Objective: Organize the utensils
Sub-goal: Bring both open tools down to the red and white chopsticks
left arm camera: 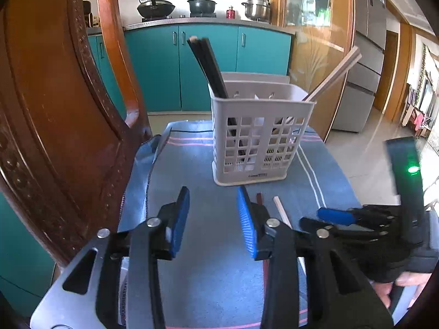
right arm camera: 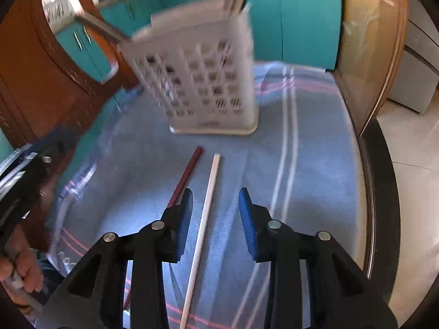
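Note:
A white slotted utensil holder (left arm camera: 260,134) stands on a blue striped cloth (left arm camera: 208,260). It holds black chopsticks (left arm camera: 208,65) at its left and pale chopsticks (left arm camera: 333,78) at its right. A white chopstick (right arm camera: 204,224) and a dark red chopstick (right arm camera: 188,174) lie on the cloth in front of the holder (right arm camera: 203,82). My right gripper (right arm camera: 215,203) is open and empty, its jaws either side of the white chopstick. My left gripper (left arm camera: 213,200) is open and empty, in front of the holder. The chopstick tips (left arm camera: 278,205) show beside its right finger.
A carved wooden chair back (left arm camera: 63,109) rises close on the left. Teal cabinets (left arm camera: 192,63) with a stove and pots stand behind. The wooden table rim (right arm camera: 370,192) and tiled floor (right arm camera: 411,192) lie to the right. The right gripper's body (left arm camera: 365,219) shows in the left wrist view.

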Tool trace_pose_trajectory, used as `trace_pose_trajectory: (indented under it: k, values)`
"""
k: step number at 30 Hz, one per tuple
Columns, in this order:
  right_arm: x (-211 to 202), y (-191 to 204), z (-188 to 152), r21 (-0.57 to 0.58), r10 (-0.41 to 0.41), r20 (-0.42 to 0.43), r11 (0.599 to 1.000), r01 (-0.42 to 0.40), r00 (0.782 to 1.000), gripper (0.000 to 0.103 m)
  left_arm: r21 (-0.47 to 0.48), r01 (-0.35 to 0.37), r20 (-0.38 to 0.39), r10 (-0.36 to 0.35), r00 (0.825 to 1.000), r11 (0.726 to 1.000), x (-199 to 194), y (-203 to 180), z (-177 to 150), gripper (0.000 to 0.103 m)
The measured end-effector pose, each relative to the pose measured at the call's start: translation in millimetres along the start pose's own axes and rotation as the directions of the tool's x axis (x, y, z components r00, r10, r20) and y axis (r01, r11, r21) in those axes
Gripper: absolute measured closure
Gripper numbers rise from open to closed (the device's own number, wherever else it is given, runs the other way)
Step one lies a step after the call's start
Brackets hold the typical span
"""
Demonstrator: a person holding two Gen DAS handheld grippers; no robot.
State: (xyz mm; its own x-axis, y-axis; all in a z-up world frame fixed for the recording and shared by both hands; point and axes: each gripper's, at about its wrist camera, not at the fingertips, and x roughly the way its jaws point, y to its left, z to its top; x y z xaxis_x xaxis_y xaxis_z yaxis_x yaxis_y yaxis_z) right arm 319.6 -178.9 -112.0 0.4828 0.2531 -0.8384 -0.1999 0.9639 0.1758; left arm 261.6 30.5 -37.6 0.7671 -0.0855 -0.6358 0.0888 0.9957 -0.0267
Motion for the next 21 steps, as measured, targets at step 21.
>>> trace_pose_trajectory:
  k: [21]
  values:
    - [21,-49,-15,0.099,-0.132,0.007,0.986,0.131,0.991,0.07,0.004,0.158,-0.207,-0.154,0.966,0.987,73,-35,-51,0.046]
